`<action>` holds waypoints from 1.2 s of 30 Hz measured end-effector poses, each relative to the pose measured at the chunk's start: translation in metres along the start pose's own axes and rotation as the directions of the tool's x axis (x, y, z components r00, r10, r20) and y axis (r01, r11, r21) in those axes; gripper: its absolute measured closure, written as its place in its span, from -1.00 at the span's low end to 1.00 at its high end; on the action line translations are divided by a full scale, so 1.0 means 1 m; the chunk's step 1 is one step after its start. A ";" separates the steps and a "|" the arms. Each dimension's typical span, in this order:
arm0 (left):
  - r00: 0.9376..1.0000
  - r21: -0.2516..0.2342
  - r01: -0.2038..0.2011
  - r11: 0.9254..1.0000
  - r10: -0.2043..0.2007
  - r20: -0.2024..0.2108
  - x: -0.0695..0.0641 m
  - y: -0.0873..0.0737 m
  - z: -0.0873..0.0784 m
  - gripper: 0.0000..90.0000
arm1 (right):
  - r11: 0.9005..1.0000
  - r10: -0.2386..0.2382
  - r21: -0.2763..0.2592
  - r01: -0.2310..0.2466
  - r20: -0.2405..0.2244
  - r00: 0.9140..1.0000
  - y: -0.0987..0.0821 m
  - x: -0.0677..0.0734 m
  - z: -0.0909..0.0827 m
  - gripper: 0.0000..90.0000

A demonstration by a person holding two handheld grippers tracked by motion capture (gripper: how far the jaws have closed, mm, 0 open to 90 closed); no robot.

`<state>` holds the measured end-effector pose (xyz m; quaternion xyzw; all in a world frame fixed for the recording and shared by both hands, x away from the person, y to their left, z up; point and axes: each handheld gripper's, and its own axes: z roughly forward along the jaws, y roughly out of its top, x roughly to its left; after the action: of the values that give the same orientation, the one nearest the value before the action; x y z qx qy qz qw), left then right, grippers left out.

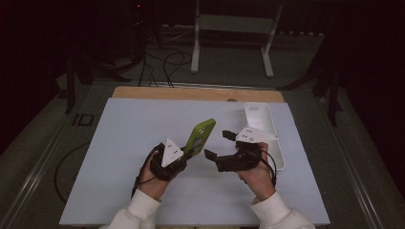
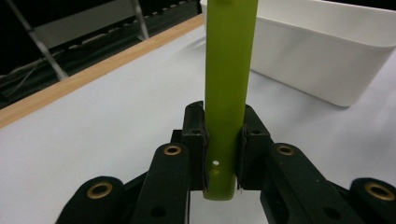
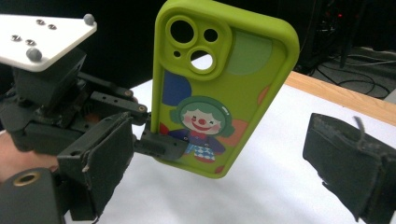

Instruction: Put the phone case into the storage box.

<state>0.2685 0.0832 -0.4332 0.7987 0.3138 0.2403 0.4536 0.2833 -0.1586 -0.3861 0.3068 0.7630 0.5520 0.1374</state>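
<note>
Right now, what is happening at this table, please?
A person at the table holds a gripper in each hand. The left gripper is clamped on the lower end of a green phone case, holding it up off the table so its printed clown side faces the right gripper. The right gripper is open, close to the case but not touching it. A white tray sits on the table behind the right hand.

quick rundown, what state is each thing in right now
phone case: empty, held up off the table, clamped near its bottom end
left gripper: shut on the phone case
right gripper: open, nothing between its fingers
white bin: upright on the table; inside not visible
</note>
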 end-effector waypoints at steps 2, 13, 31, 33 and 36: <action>1.000 -0.002 0.001 1.000 -0.001 -0.011 -0.001 0.000 0.000 0.72 | 1.000 0.007 -0.010 -0.007 0.008 1.000 0.001 0.000 0.001 -0.81; 0.999 -0.007 0.001 1.000 -0.001 -0.037 -0.007 -0.002 0.001 0.72 | 0.998 0.045 -0.050 -0.044 0.028 0.999 0.005 0.003 0.006 -0.81; 0.999 -0.013 -0.006 1.000 0.006 -0.045 -0.013 -0.002 0.002 0.72 | 0.989 0.108 -0.111 -0.101 0.055 0.993 0.013 0.005 0.016 -0.81; 0.999 -0.015 -0.009 1.000 0.009 -0.044 -0.014 -0.002 0.002 0.72 | 0.987 0.112 -0.121 -0.104 0.061 0.992 0.015 0.006 0.018 -0.81; 0.999 -0.013 -0.016 1.000 0.015 -0.043 -0.015 -0.002 0.002 0.72 | 0.986 0.121 -0.126 -0.112 0.064 0.991 0.016 0.005 0.020 -0.81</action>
<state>0.2591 0.0724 -0.4373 0.7927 0.3156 0.2628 0.4505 0.2954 -0.1372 -0.3776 0.3615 0.7030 0.5935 0.1508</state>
